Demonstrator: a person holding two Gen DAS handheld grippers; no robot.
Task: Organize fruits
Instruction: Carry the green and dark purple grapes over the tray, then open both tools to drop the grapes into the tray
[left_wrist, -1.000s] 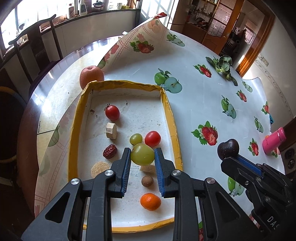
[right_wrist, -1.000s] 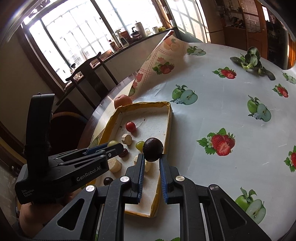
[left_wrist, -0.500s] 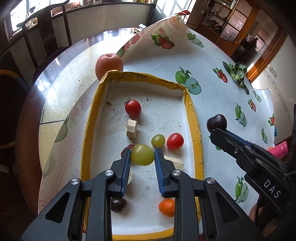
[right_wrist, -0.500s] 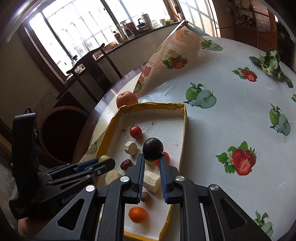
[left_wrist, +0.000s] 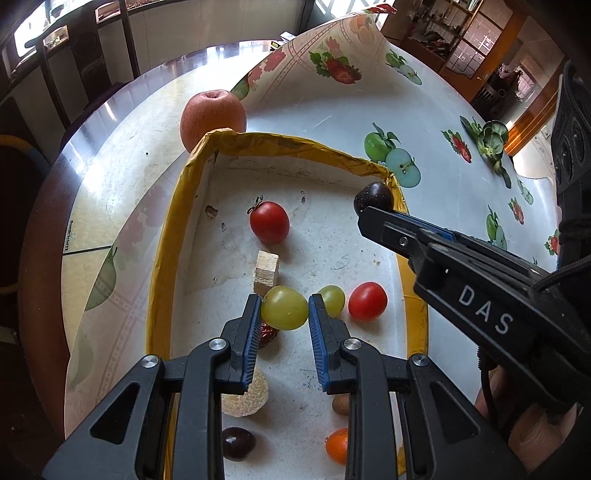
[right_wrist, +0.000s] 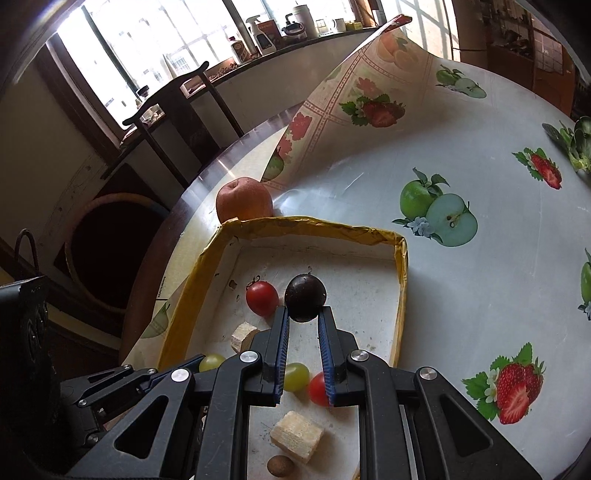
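My left gripper (left_wrist: 284, 309) is shut on a green grape (left_wrist: 284, 308) and holds it above the middle of the yellow-rimmed tray (left_wrist: 295, 146). My right gripper (right_wrist: 304, 310) is shut on a dark plum (right_wrist: 305, 296) over the tray (right_wrist: 317, 224); in the left wrist view that plum (left_wrist: 373, 196) hangs near the tray's far right corner. In the tray lie a cherry tomato (left_wrist: 269, 222), a second tomato (left_wrist: 367, 301), a smaller green grape (left_wrist: 332, 300), a red date (left_wrist: 266, 334), a dark plum (left_wrist: 238, 443) and a small orange (left_wrist: 337, 445).
A large apple (left_wrist: 212, 117) sits on the table just beyond the tray's far left corner. Pale cubes (left_wrist: 266, 271) (right_wrist: 297, 439), a brown nut (right_wrist: 280, 466) and a round wafer (left_wrist: 245, 397) also lie in the tray. The fruit-print tablecloth (right_wrist: 498, 221) curls up behind. A chair (right_wrist: 177, 107) stands past the table.
Both grippers have moved forward over the tray, each keeping its fruit. The right gripper has come from the tablecloth beside the tray to above the tray's far part.
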